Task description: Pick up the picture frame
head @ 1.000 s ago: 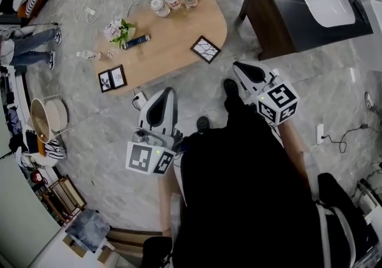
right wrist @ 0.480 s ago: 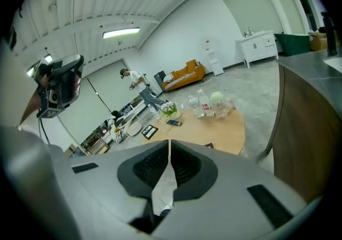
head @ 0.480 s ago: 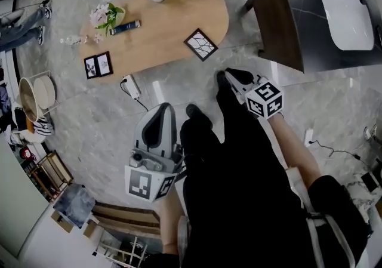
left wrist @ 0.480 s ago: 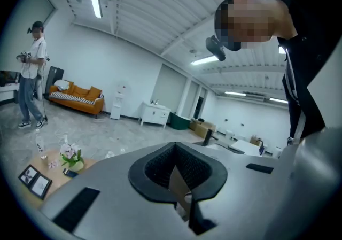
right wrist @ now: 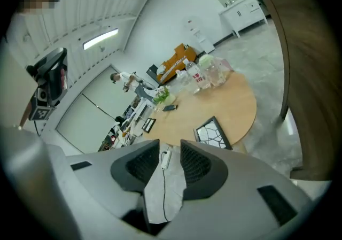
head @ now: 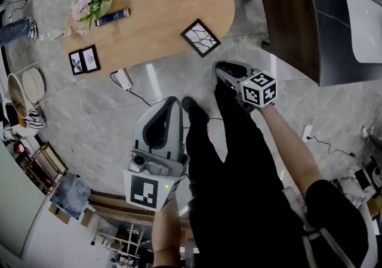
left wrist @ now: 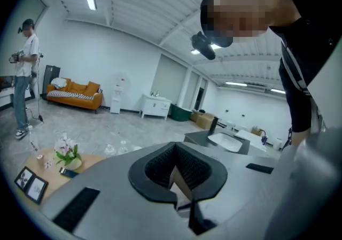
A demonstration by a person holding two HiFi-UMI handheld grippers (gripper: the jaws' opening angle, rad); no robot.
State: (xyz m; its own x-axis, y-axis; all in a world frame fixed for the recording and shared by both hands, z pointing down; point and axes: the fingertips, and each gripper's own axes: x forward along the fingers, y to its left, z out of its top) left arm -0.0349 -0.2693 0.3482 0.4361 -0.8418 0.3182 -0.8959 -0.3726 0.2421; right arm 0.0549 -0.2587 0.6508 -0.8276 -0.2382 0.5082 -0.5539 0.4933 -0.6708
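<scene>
Black-edged picture frame (head: pixel 200 37) with white crackle pattern, tan table (head: pixel 167 16)

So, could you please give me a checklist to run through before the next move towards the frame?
1. The frame is free to take: it lies flat near the table's edge with nothing on it: ok.
2. Right tongs open: they have just been opening, nothing between them: ok.
3. Right tongs at the frame: short of the table, over the floor: not ok.
4. Left tongs out of the way: shut, empty, off the table: ok.
5. Gap wide enough for the frame: cannot tell.
</scene>
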